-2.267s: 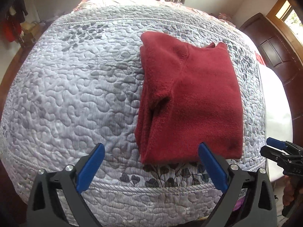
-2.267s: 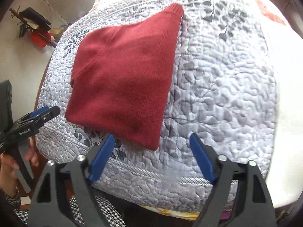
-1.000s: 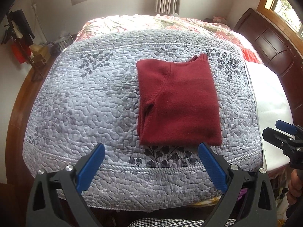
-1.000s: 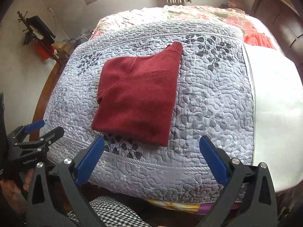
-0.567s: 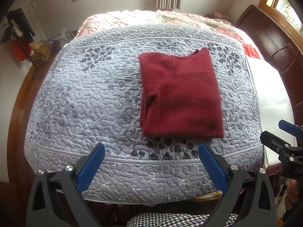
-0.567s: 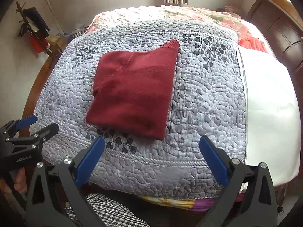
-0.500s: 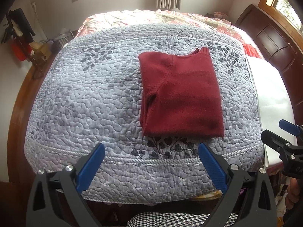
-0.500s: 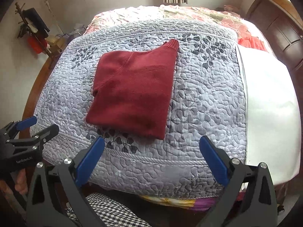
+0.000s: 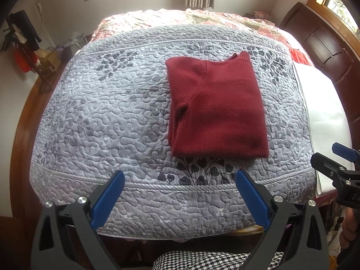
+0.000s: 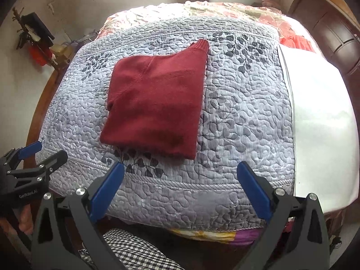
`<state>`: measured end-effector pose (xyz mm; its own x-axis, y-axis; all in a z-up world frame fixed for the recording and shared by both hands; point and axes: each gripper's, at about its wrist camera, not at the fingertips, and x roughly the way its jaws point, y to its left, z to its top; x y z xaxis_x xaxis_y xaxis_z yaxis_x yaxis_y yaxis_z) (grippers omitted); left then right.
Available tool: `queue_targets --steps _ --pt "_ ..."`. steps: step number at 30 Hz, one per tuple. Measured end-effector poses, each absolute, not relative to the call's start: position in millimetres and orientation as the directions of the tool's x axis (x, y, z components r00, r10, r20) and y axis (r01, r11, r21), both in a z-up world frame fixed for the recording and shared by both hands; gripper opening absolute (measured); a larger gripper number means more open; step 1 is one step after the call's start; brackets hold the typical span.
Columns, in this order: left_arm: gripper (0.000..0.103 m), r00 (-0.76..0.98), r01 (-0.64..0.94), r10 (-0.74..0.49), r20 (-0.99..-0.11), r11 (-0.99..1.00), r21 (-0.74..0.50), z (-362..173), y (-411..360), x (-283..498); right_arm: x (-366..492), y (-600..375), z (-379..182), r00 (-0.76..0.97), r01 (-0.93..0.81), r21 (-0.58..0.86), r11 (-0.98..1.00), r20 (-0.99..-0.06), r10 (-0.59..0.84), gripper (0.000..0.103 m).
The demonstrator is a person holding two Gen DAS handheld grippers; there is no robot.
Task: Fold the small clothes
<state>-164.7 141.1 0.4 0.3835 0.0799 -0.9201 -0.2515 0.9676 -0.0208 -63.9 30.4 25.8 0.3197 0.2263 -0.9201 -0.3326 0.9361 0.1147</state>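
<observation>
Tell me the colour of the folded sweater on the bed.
The sweater is dark red all over, lying folded on the grey quilt; the left wrist view shows it best.

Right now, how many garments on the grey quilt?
1: a folded red sweater, lying flat on the grey quilt right of centre. Nothing else shows there; more could lie on the far bedding.

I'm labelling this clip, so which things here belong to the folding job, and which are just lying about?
Part of the job:
- red sweater, folded on the grey quilt
- left tool, open
- right tool, open

Just lying about:
- white sheet beside the quilt
- floral bedspread farther back
- dark wooden headboard
- clutter by the wall
</observation>
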Motion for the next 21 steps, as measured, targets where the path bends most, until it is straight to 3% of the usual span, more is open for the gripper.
queue_targets --steps 21 --pt "0.099 0.37 -0.244 0.076 -0.926 0.969 -0.018 -4.5 143.9 -165.4 -65.5 33.9 22.2 0.338 -0.336 0.1 0.937 -0.915 0.219 0.1"
